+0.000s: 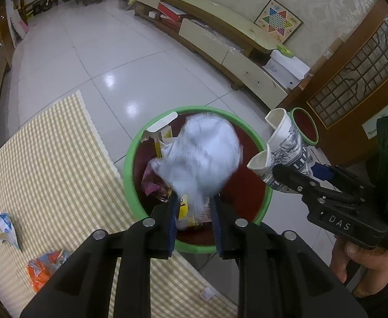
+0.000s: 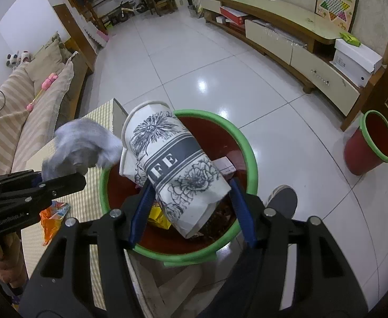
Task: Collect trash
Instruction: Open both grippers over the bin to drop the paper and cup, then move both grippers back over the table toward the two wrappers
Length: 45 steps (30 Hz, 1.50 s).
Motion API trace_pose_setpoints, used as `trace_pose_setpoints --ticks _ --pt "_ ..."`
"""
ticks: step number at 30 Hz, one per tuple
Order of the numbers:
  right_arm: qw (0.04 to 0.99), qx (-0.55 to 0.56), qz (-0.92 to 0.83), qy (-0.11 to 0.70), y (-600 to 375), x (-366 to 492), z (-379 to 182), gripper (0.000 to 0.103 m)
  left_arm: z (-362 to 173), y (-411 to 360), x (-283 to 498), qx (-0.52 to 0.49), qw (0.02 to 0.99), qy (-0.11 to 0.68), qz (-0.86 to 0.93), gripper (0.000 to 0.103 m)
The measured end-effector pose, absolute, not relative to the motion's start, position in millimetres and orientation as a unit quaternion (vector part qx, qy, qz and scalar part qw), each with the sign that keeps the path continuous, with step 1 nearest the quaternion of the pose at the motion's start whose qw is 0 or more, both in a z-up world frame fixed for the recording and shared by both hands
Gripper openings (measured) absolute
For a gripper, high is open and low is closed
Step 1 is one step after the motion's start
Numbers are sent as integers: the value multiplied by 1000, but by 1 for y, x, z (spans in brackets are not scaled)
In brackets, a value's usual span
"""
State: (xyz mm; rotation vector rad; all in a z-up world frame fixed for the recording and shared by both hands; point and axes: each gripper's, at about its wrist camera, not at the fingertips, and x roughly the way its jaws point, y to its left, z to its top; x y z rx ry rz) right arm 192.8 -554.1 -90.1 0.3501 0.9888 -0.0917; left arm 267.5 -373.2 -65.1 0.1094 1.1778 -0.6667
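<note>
A red bin with a green rim point(image 1: 130, 175) point(image 2: 247, 156) stands by the checked table and holds wrappers and a carton. My left gripper point(image 1: 194, 201) sits above it with a blurred white crumpled paper ball point(image 1: 204, 156) point(image 2: 80, 143) at its fingertips; the jaws stand a little apart and I cannot tell if they grip it. My right gripper point(image 2: 191, 188) is shut on a crushed white paper coffee cup point(image 2: 172, 164) point(image 1: 281, 153) with black flower print, held over the bin's rim.
A blue-white wrapper point(image 1: 4, 228) and an orange wrapper point(image 1: 44, 267) point(image 2: 52, 217) lie on the checked tablecloth point(image 1: 48, 164). A second red bin point(image 2: 368, 143) point(image 1: 305, 126) stands on the tiled floor to the right. A low cabinet runs along the far wall; a sofa is at left.
</note>
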Motion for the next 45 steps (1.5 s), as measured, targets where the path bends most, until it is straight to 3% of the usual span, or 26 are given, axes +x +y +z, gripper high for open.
trace_pose_setpoints --ticks 3,4,5,6,11,21,24,29,33,37,45 --pt "864 166 -42 473 -554 194 -92 57 -65 -373 267 54 780 543 -307 20" --pt "863 165 -44 476 -553 195 -94 57 -65 -372 268 55 780 543 -305 25" --pt "862 164 -45 478 -553 195 -96 58 -66 -370 269 54 782 544 -301 40" --pt "861 165 -44 479 -553 196 -97 58 -66 -367 270 49 784 543 -298 46" --pt "861 165 -40 479 -550 196 -98 58 -64 -352 276 31 792 539 -286 66" --pt "863 157 -30 479 -543 200 -96 59 -53 -314 275 5 806 530 -264 71" --pt "867 152 -33 473 -540 201 -92 75 -49 -300 273 1 811 526 -257 73" --pt "872 138 -32 468 -525 202 -83 90 -40 -280 271 -8 819 519 -245 78" --pt "876 130 -33 463 -517 201 -74 96 -32 -265 267 -16 824 513 -240 85" --pt "880 120 -32 457 -505 201 -63 98 -22 -251 260 -22 830 505 -237 95" --pt "890 102 -20 444 -469 194 -41 98 -4 -212 243 -39 840 492 -226 95"
